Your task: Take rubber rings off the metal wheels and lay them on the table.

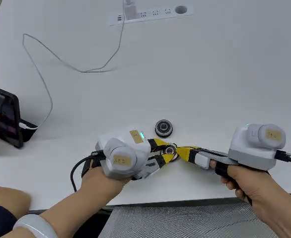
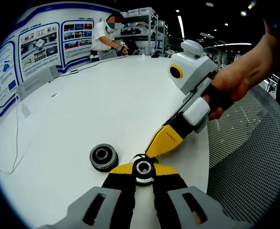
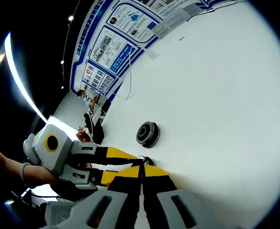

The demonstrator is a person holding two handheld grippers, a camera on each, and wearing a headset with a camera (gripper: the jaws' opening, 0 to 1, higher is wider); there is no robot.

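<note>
Grey-white shells on left hand-held gripper (image 1: 165,152) and right hand-held gripper (image 1: 181,150); yellow-and-black jaws, tan stickers (image 1: 136,136), black cable (image 1: 77,171) off each. White wristband (image 1: 34,225), left arm.

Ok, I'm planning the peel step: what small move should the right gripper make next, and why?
Probably draw the right gripper back from the wheel: the left gripper clamps the wheel, and the right's tips seem pinched on its rubber ring, so pulling should peel it.
</note>
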